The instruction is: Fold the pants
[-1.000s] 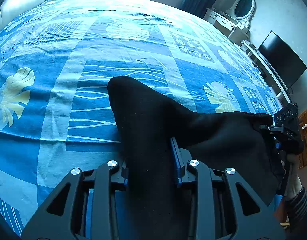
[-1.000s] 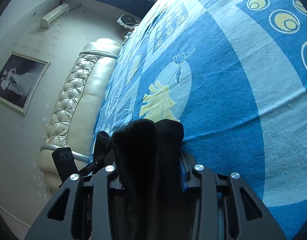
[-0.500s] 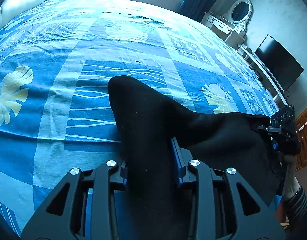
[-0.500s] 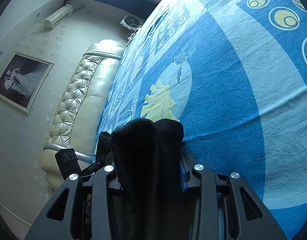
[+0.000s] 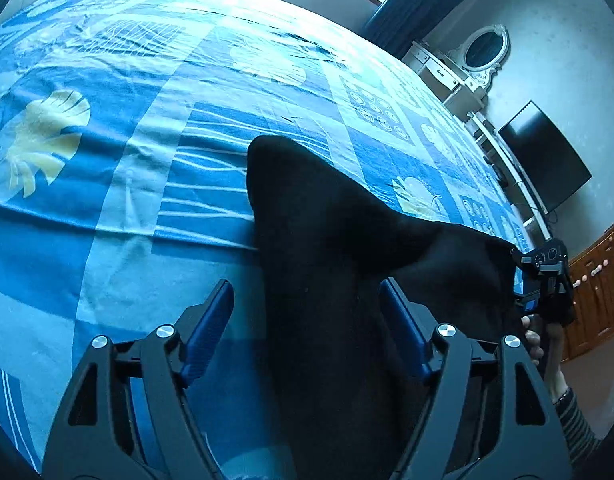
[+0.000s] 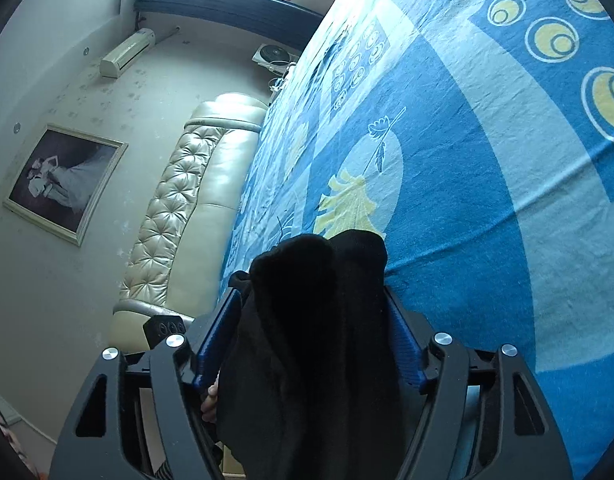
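Black pants (image 5: 331, 248) lie bunched at the near edge of a bed with a blue patterned sheet (image 5: 155, 128). My left gripper (image 5: 307, 300) is open, its blue pads spread wide on either side of the cloth, which drapes between them. In the right wrist view the pants (image 6: 315, 304) lie in a thick fold between the fingers of my right gripper (image 6: 313, 316), whose jaws are also spread apart. The right gripper shows in the left wrist view (image 5: 545, 280) at the far end of the pants, held by a hand.
A padded cream headboard (image 6: 179, 216), a framed picture (image 6: 63, 180) and an air conditioner (image 6: 127, 52) are on the left. A dresser with an oval mirror (image 5: 483, 48), a dark TV (image 5: 547, 160) and wooden doors (image 5: 595, 292) stand beyond the bed.
Both grippers have opened: the pads that were clamped on the black cloth now stand apart from it. The pants have stayed where they were.
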A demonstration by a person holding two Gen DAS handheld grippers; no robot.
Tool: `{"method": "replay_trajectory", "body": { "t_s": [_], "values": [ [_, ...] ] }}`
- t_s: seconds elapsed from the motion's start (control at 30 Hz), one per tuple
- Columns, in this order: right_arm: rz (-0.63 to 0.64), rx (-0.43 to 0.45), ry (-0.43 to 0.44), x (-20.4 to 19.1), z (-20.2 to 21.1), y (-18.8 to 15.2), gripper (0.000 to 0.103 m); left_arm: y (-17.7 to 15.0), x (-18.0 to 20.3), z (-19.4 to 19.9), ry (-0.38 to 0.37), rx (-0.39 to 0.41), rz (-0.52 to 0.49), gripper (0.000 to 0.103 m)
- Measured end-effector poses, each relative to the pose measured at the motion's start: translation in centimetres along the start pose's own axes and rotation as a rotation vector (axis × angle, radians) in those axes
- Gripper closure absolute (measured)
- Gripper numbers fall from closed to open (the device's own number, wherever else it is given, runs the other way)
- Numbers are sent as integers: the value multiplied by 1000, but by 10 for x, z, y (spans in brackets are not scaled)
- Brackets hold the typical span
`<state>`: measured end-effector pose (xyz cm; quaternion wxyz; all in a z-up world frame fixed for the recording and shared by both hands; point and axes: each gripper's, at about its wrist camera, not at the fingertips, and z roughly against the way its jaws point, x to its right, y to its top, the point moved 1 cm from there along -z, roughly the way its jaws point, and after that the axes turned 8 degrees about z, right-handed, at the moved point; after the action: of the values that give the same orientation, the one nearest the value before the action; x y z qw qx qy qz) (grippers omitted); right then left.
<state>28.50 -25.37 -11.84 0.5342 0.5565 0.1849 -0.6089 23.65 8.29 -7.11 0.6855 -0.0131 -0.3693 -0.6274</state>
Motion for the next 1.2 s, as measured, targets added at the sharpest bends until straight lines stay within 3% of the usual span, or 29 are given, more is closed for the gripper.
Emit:
{"method": "replay_trajectory", "body": {
  "t_s": [0.2,0.37,0.6,0.77,0.87,0.9,0.93,1.03,1.2],
  "values": [
    [3,-11,-38,-8,30,-29,27,-36,-20,35,-110,-16,117,14],
    [-13,-34,-45,-14,42,-56,24,-66,-22,48,-165,-42,190,13],
    [-13,-47,-74,-21,39,-70,23,-92,-4,36,-187,-96,187,13],
    [15,-76,-132,-25,27,-72,23,-91,4,24,-152,-94,178,14],
    [41,-85,-166,-30,18,-76,24,-87,10,17,-72,-97,158,38],
    [50,-95,-191,-32,17,-79,31,-88,12,17,-63,-97,152,45],
    [60,-112,-220,-32,15,-79,45,-87,13,17,-59,-95,154,48],
    [46,-111,-193,-30,18,-78,58,-87,17,19,-42,-82,134,58],
    [38,-102,-169,-32,26,-79,63,-88,26,25,8,-58,86,64]
  ]
}}
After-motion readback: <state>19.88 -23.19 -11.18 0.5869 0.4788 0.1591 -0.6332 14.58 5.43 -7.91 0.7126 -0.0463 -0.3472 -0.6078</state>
